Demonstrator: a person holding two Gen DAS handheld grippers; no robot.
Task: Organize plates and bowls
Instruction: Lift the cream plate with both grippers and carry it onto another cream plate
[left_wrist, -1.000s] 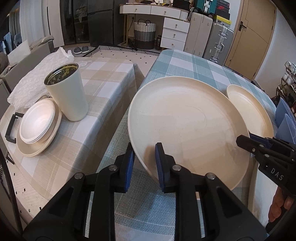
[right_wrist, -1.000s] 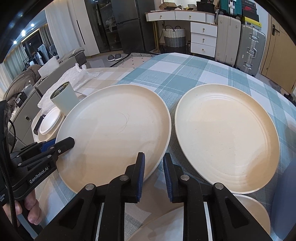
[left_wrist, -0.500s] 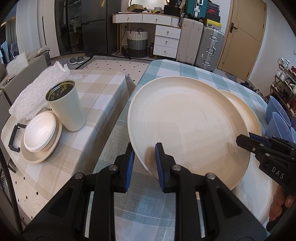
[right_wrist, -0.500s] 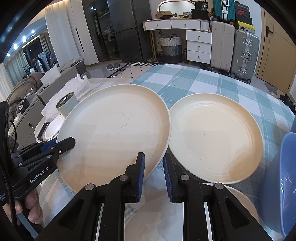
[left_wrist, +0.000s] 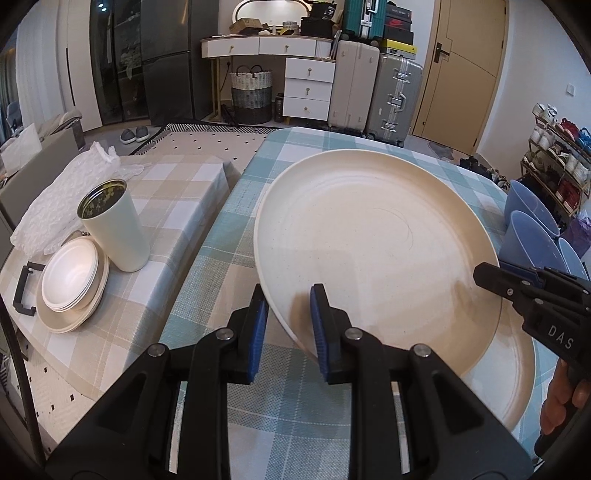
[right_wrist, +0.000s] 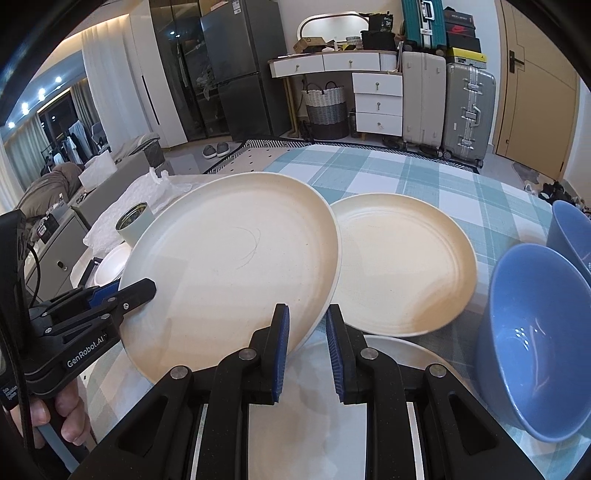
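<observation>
Cream plate (left_wrist: 376, 236) is pinched at opposite rims by left tool (left_wrist: 287, 325) and right tool (right_wrist: 307, 345), held tilted above the table (right_wrist: 406, 173). Stacking is judged underway; next, lowering onto another plate (right_wrist: 402, 266) is required.

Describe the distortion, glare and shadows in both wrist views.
Left wrist view: fisheye bends the yellow door and room edges, dark corners; the left gripper throws a soft shadow on the large cream round plate. Right wrist view: same curving; ceiling lights flare at upper left, small glints sit inside the blue glossy bowl. Both sharp.
</observation>
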